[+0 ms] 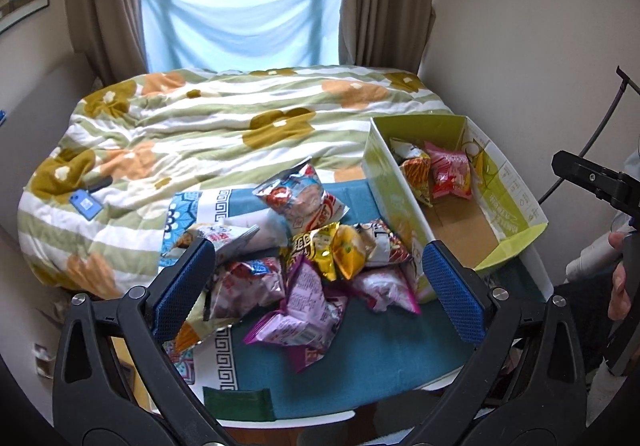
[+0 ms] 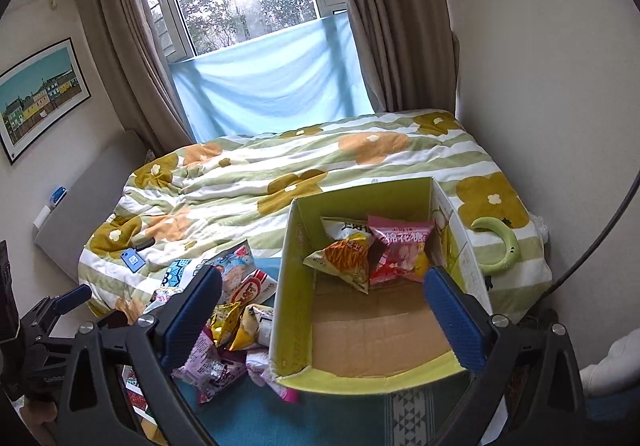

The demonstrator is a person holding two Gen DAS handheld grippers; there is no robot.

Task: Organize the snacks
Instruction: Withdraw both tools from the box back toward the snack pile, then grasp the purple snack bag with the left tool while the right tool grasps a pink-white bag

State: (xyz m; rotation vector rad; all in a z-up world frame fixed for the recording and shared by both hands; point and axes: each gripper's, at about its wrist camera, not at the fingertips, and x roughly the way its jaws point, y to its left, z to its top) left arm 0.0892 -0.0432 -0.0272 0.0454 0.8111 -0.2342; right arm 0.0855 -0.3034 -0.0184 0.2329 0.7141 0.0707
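Observation:
A pile of snack bags (image 1: 316, 266) lies on a teal cloth (image 1: 360, 362) in the left wrist view; it also shows in the right wrist view (image 2: 236, 322). A green cardboard box (image 1: 512, 234) stands to the right of the pile, holding a few snack bags (image 1: 448, 170) at its far end; the box (image 2: 292, 286) and its bags (image 2: 380, 250) fill the right wrist view. My left gripper (image 1: 316, 286) is open and empty above the pile. My right gripper (image 2: 320, 318) is open and empty above the box's left wall.
A bed with a flowered quilt (image 1: 224, 118) lies behind the cloth. A blue phone (image 1: 86, 204) rests on the quilt at left. A green curved object (image 2: 500, 246) lies on the quilt right of the box. Walls close in on both sides.

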